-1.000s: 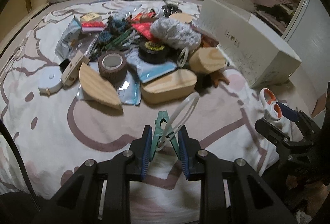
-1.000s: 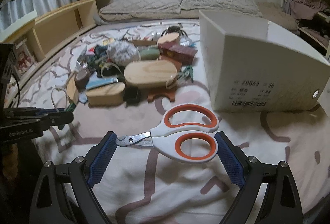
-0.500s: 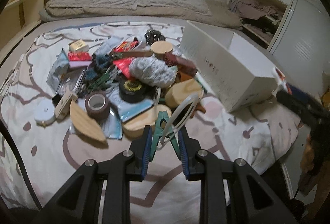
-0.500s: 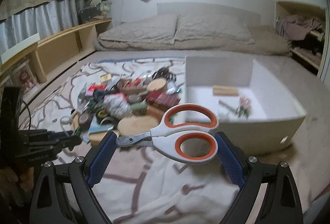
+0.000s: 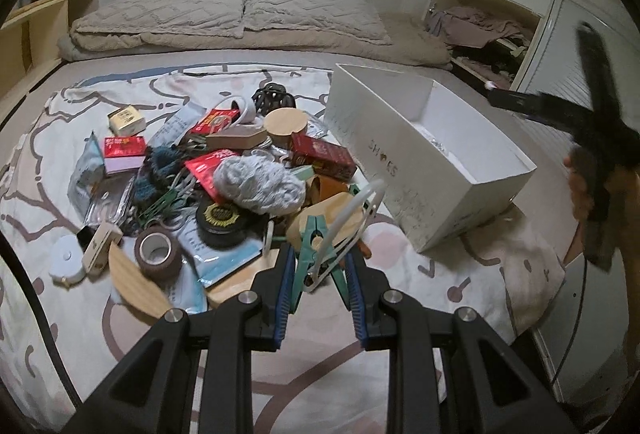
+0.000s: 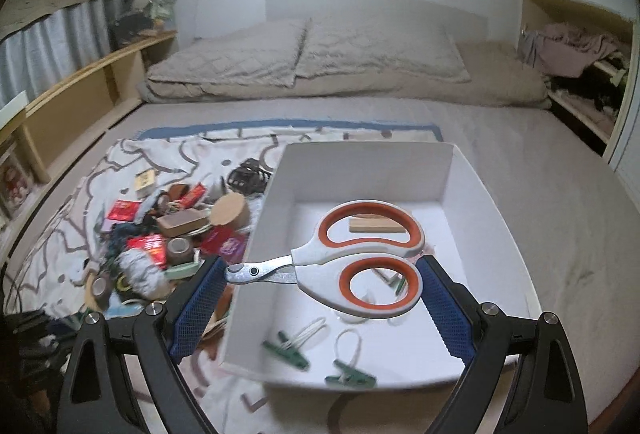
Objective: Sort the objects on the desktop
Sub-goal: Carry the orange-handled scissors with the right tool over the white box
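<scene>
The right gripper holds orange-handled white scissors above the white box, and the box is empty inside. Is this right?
Not quite. The right wrist view shows the white box already contains green clothespins and a small wooden block. The right gripper does hold the orange-handled white scissors above it.

On my feed the room is dim and evenly lit, with a cool, slightly grey cast and no hard shadows. Both fisheye views bend strongly at the rim, where black vignetting cuts the corners. In the left wrist view the right gripper (image 5: 592,138) smears into motion blur. In the right wrist view 2 green clips (image 6: 288,348) look soft and streaked, while the scissors (image 6: 352,258) stay sharp.
</scene>
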A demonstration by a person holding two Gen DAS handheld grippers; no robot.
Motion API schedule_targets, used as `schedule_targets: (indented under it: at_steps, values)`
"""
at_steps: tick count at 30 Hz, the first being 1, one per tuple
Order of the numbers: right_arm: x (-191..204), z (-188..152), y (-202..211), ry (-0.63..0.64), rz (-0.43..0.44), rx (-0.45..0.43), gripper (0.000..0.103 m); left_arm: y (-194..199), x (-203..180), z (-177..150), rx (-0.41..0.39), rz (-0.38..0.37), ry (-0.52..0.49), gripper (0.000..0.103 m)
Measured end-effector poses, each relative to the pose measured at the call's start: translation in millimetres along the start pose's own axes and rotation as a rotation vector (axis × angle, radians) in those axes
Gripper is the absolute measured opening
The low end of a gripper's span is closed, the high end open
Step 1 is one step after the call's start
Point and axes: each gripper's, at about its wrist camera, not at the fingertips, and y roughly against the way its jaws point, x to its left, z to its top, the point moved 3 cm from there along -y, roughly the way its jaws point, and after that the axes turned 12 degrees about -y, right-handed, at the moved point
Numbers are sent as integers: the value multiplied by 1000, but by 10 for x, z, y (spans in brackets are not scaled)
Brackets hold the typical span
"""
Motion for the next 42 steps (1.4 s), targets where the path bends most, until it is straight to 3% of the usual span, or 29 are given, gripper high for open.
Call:
schedule_targets:
  at_steps: [10, 15, 25, 33, 42]
  values:
    - [-204, 102, -746, 33, -101, 212, 94, -90, -34, 59, -3, -6, -13, 26]
    - [-321, 129, -1093, -36, -144, 342, 94, -149, -17, 39, 15, -4, 4, 26]
    - [-589, 373, -1585, -101, -243, 444, 94, -242, 49, 18, 31, -6, 11, 26]
    - [-817, 319, -1899, -207, -266, 523, 94, -322, 81, -14, 50, -7, 14, 26]
    - [-880, 182, -2007, -220, -309, 606, 94, -363, 81, -22, 62, -12, 16, 26]
